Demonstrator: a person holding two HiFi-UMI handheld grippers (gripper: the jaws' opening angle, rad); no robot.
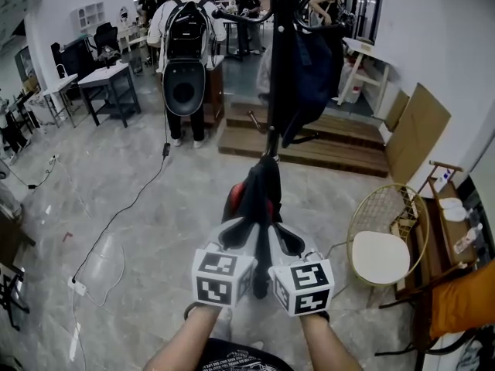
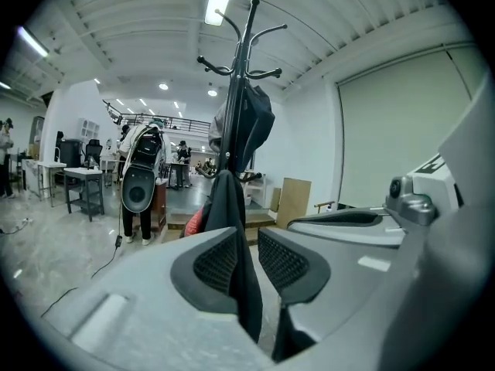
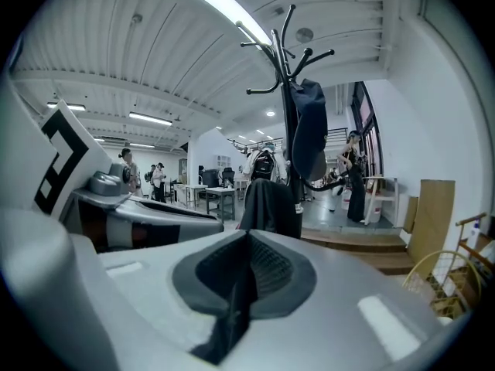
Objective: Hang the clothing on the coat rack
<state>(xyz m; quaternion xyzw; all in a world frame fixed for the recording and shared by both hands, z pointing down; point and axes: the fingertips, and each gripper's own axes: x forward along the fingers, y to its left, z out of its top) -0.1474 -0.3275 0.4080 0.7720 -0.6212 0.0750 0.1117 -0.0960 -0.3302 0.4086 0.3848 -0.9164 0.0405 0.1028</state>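
Note:
I hold up a black garment with a red patch (image 1: 259, 195) in front of me, between both grippers. The left gripper (image 1: 241, 234) (image 2: 249, 257) has the cloth (image 2: 228, 199) lying against its left pad, with a gap to the right pad. The right gripper (image 1: 285, 239) (image 3: 249, 265) is shut, and a fold of the black cloth (image 3: 269, 203) is pinched in its jaws. The black coat rack (image 1: 272, 91) (image 2: 246, 45) (image 3: 282, 45) stands straight ahead on the wooden step. A dark navy garment (image 1: 309, 68) (image 3: 309, 130) hangs from it.
A person with a black backpack (image 1: 186, 52) stands left of the rack. The rack's base rests on a low wooden platform (image 1: 325, 141). At my right stands a gold wire chair (image 1: 383, 246). A cable (image 1: 131, 207) runs over the floor. Tables (image 1: 108, 79) at the far left.

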